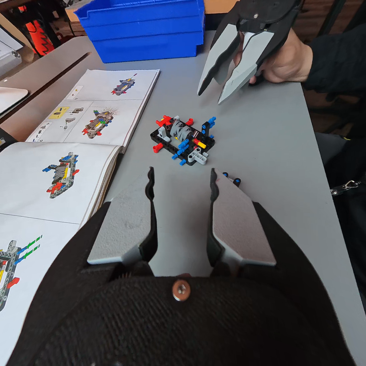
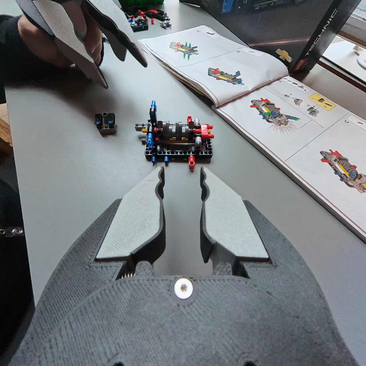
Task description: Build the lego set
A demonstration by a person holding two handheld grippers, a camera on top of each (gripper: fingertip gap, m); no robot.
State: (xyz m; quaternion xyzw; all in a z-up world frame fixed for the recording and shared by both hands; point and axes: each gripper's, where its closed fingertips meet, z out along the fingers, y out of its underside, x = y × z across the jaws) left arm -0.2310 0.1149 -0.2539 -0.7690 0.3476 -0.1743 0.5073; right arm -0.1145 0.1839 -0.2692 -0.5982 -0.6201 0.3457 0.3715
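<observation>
— Where now? Build (image 2: 178, 136) flat on tabletop (image 2: 59, 178), at 12 o'clock from right tongs (image 2: 181, 168); left tongs (image 1: 181, 170) spread too, both empty.

— Next, likely: fetch small black block (image 2: 105, 121) at 9 o'clock, then align and press carefully.

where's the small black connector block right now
In the right wrist view the small black block sits alone on the grey table, left of the lego assembly, below the left gripper.
</observation>
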